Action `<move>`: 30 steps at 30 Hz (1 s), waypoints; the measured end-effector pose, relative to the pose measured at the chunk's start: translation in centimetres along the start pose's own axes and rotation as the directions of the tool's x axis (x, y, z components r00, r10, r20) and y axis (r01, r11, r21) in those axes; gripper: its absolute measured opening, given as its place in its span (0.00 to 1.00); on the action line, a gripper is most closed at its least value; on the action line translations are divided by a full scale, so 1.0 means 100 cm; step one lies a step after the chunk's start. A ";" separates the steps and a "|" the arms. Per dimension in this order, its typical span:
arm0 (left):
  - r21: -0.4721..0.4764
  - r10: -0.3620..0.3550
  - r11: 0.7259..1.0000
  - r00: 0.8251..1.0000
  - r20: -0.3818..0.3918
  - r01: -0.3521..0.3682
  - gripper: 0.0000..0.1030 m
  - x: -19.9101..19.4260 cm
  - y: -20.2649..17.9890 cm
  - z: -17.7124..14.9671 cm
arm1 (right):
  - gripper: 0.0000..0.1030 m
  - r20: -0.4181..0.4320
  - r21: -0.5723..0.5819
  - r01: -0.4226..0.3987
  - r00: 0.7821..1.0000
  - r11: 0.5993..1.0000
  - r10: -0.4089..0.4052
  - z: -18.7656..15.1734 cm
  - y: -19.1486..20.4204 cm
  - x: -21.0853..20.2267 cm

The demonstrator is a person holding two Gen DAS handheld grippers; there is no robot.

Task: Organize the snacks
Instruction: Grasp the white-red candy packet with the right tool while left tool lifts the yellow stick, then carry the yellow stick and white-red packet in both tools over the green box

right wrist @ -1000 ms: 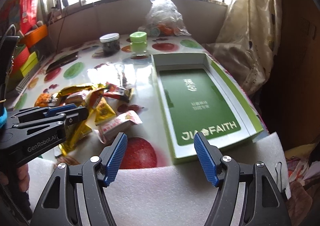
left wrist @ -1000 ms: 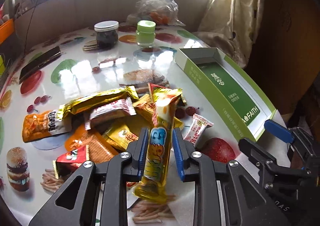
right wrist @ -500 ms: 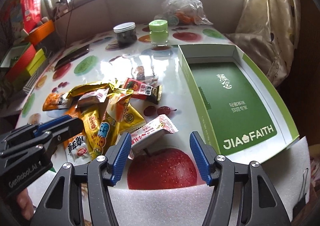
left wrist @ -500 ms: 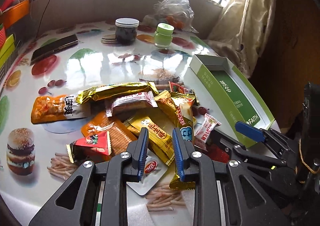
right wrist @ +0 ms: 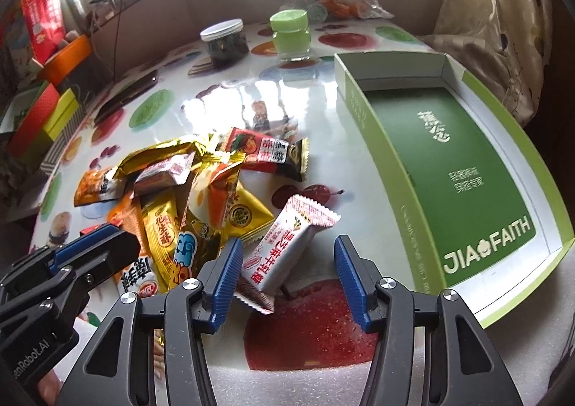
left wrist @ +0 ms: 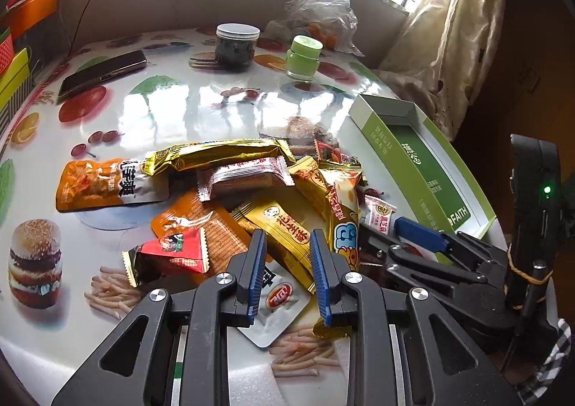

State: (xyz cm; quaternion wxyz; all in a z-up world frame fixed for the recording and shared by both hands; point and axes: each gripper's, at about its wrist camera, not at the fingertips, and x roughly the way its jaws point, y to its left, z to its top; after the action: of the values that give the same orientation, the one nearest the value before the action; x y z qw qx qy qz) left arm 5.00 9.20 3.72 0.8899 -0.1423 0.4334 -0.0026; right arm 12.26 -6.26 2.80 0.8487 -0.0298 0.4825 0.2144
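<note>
From the left wrist camera, the left gripper (left wrist: 285, 264) is hovering low over the near side of the snack pile (left wrist: 230, 201), its jaws standing narrowly apart and holding nothing; a gold peanut-candy packet (left wrist: 284, 229) and a white sachet (left wrist: 276, 301) are showing in the gap beneath. A tall yellow packet (left wrist: 341, 211) is lying just beside the right finger, outside it. Bare glossy table (left wrist: 172, 111) is stretching beyond the pile toward a phone (left wrist: 102, 77), a dark jar (left wrist: 237, 46), a green-lidded jar (left wrist: 303, 57) and a plastic bag (left wrist: 320, 14) at the far rim. On the right, the green box (left wrist: 424, 168) is sitting at the table's edge, its near wall running close along the pile. The right gripper (left wrist: 420, 237) is crowding in between pile and box.

From the right wrist camera, the right gripper (right wrist: 287, 280) is reaching with jaws spread wide around a white-and-red wrapped bar (right wrist: 287, 251), which is lying tilted between them, close against the left pad; whether it is touching is unclear. The bar is lying apart from the box (right wrist: 370, 140), with open table between. The box is lying open and unfilled, its right wall at the table's edge by the curtain (right wrist: 485, 10). The rest of the pile (right wrist: 187, 190) is pressing in from the left, and the left gripper (right wrist: 93, 247) is hanging over its near corner. Stacked coloured boxes (right wrist: 46, 114) are lining the far left edge.
</note>
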 end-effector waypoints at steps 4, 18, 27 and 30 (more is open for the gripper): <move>-0.001 -0.004 1.000 1.000 -0.008 0.004 0.25 0.002 -0.002 0.000 | 0.27 0.007 -0.010 0.020 1.000 1.000 -0.020 0.000 -0.001 -0.002; 0.032 -0.062 0.997 0.997 -0.051 0.064 0.36 0.010 -0.018 0.001 | 0.20 0.062 -0.030 0.017 0.998 0.999 -0.015 -0.009 -0.012 -0.022; 0.062 -0.049 0.997 0.996 -0.076 0.054 0.41 0.023 -0.035 0.002 | 0.20 0.089 -0.007 0.015 0.996 1.000 -0.015 -0.013 -0.023 -0.039; 0.073 -0.023 0.997 0.997 -0.074 0.028 0.41 0.025 -0.039 0.004 | 0.20 0.088 0.005 0.016 0.996 1.000 -0.016 -0.014 -0.028 -0.041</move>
State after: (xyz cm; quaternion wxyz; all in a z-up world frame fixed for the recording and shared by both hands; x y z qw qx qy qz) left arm 7.37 5.21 3.02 0.8779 -0.1144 0.4636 -0.0353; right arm 10.44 -10.48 5.04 0.8709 -0.0223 0.4449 0.2078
